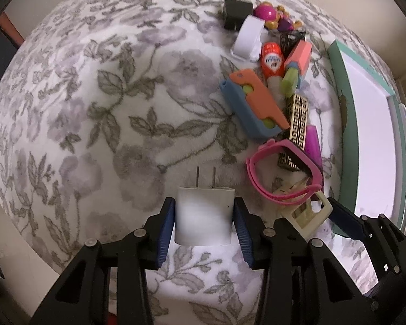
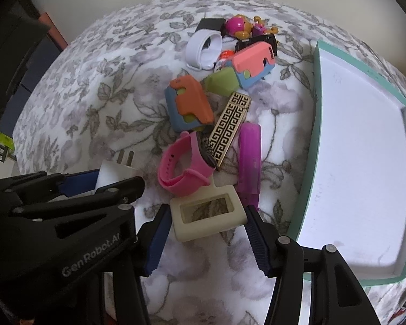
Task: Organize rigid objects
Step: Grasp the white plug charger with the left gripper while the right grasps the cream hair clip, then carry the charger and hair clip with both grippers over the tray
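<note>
My left gripper is shut on a white plug adapter, prongs pointing away, over the floral blanket; the adapter also shows in the right wrist view. My right gripper stands around a cream rectangular frame; the pads are close to its sides, and contact is unclear. A pile lies ahead: pink watch strap, black-and-gold patterned case, purple piece, orange-and-blue toy, pink-and-blue toy, white band.
A shallow teal-rimmed box with a white inside lies to the right of the pile; it also shows in the left wrist view. Small figurines and a black block sit at the far end. The floral blanket spreads left.
</note>
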A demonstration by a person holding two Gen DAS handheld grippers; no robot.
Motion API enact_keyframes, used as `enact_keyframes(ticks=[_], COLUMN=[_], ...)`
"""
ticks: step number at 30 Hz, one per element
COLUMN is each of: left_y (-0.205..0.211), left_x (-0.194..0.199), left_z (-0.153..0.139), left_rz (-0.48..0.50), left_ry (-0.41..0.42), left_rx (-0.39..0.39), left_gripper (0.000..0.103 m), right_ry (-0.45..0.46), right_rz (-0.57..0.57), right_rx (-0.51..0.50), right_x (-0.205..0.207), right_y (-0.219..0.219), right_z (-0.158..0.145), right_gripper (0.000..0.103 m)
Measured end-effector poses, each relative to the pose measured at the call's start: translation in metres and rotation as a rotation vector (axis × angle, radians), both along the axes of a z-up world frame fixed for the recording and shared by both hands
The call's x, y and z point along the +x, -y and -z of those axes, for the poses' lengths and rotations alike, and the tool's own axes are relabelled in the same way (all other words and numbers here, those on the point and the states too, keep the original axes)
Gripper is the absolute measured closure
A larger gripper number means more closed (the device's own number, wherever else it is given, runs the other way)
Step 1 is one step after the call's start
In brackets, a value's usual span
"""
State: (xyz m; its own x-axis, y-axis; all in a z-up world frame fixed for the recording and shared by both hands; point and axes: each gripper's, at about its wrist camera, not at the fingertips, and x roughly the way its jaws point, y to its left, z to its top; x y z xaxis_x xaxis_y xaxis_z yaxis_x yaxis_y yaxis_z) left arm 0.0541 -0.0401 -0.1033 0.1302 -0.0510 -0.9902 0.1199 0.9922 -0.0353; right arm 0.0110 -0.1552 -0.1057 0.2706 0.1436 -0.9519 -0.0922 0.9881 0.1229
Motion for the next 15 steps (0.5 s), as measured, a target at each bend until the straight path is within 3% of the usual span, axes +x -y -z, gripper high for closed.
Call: enact_keyframes(ticks=[15], left_y=[-0.009], left_x=[-0.001], left_z=[-0.041], left_rz=[-0.048], left_ry=[0.105], left_rx=[-0.039], left_gripper=[0.058], right_ry=[0.025], right_rz=[0.052], right_rx=[0.046], right_x=[-0.011], right_y=[0.019], right_z=[-0.026], right_gripper=[0.048])
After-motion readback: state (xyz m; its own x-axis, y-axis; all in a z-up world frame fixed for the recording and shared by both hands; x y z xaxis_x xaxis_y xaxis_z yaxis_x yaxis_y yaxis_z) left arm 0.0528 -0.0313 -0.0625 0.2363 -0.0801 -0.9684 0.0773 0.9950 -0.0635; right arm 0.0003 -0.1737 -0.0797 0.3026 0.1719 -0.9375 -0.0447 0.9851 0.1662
